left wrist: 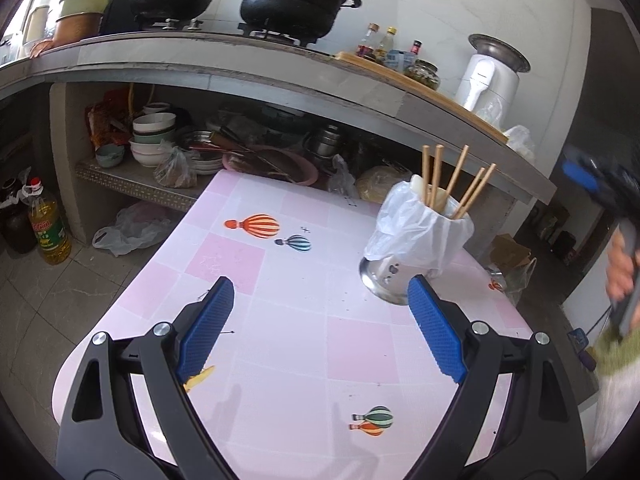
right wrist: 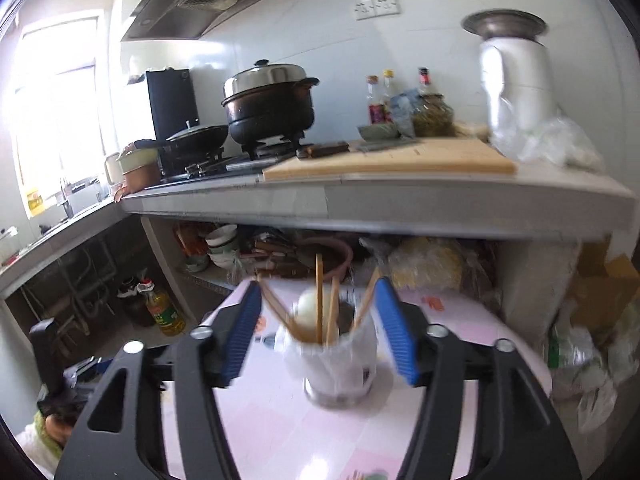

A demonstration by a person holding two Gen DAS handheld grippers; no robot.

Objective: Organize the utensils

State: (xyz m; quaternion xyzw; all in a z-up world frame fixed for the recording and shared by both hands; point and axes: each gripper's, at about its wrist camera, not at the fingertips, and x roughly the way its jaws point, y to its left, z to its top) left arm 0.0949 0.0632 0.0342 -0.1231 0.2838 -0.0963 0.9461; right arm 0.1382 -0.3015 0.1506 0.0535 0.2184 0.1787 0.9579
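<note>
Five or so chopsticks (left wrist: 436, 178) lean loose in the bag-lined steel holder (left wrist: 416, 240): light, stiff, slippery, best pinched near their tops. Both the left tongs (left wrist: 320, 300) and the right tongs (right wrist: 316, 320) gape wide, empty, near the holder on the worktop (left wrist: 288, 320).

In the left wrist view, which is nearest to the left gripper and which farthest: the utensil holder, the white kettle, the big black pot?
From the left gripper:
1. Utensil holder, on the table, just beyond the right finger.
2. White kettle, on the counter, far right.
3. Big black pot, on the stove, top centre.

Left gripper (left wrist: 320, 312) jaws apart over table (left wrist: 280, 320); chopsticks (left wrist: 452, 184) in holder (left wrist: 416, 236).
</note>
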